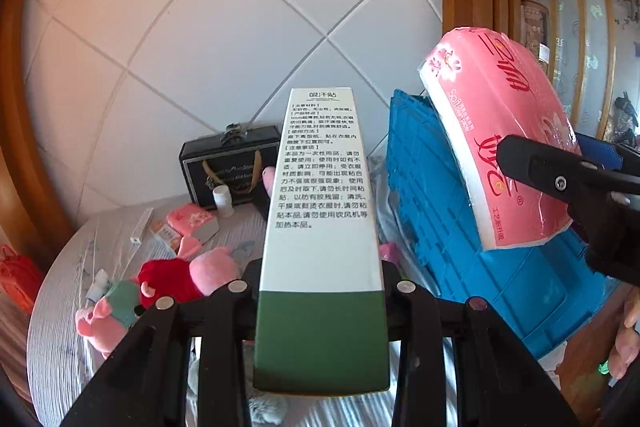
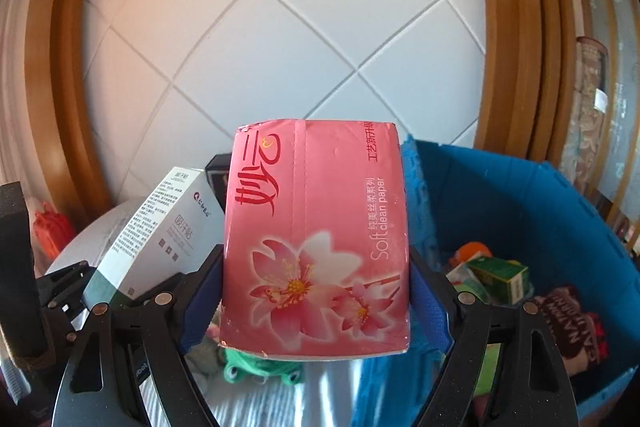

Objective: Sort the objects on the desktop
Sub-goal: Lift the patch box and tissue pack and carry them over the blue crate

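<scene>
A tall white-and-green box (image 1: pixel 320 227) is clamped in the left hand-held gripper (image 1: pixel 320 287); left of the blue crate (image 2: pixel 540 195), a pink tissue pack (image 2: pixel 316 239) is clamped in the right hand-held gripper (image 2: pixel 316 291).

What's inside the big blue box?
In the blue box you can see a green carton, something orange and a dark cloth with letters. The pink tissue pack hides the rest.
</scene>
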